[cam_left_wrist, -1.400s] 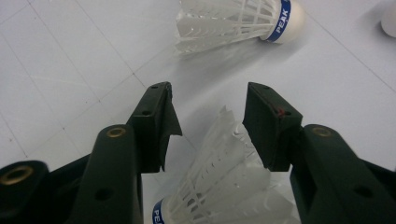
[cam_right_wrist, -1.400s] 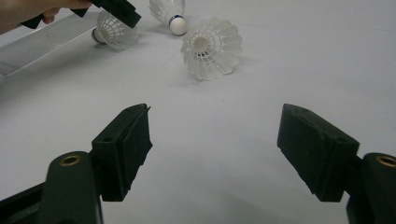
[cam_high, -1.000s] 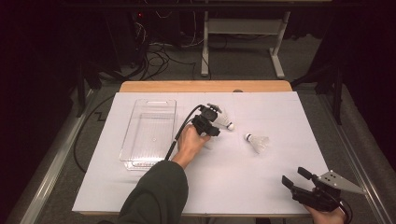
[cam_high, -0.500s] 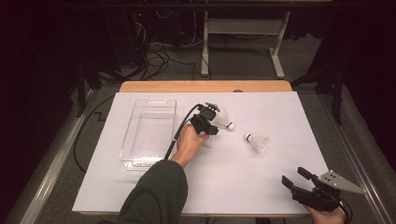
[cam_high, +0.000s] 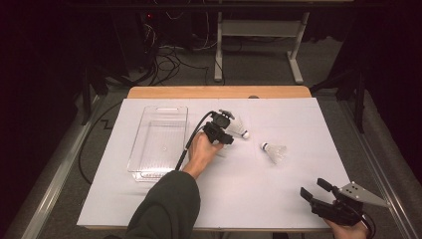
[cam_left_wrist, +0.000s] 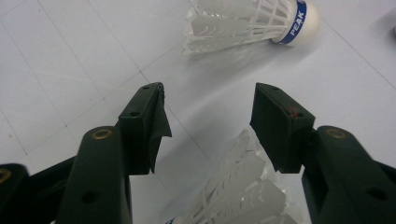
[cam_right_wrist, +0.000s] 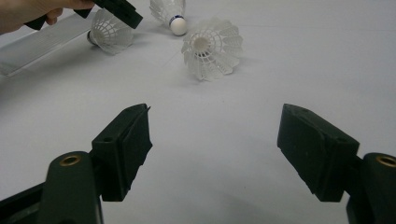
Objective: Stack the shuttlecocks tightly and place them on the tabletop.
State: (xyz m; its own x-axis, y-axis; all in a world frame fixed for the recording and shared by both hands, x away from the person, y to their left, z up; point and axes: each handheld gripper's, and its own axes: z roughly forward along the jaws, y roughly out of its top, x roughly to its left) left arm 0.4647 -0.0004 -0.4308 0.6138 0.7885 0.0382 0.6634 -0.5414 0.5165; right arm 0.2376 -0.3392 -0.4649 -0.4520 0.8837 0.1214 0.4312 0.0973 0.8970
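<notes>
The white table cover (cam_high: pixel 278 199) takes most of the high view, and the clear plastic bin (cam_high: pixel 158 142) lies at its left of centre. In the middle of that view the left gripper (cam_high: pixel 230 130) is held low over two shuttlecocks. Its jaws have just been opening and now stand wide. The near shuttlecock (cam_left_wrist: pixel 238 191) is seen between them at the bottom of the left gripper view, but it is not pressed by the pads. The far shuttlecock (cam_left_wrist: pixel 247 21), with a blue band, lies at the upper edge of that view, apart from the jaws. A third shuttlecock (cam_high: pixel 273 152) lies right of centre in the high view. The right gripper (cam_high: pixel 314 190) is kept at the lower right, wide open and empty.

If the jaws are closed on the feather skirt, it could probably be crushed, or the shuttlecock could slip out, because the skirt is soft and tapered.

The gap between pads and feathers is given by the left gripper view; in the high view it is covered by the gripper body. The bin's place is given by the high view.
</notes>
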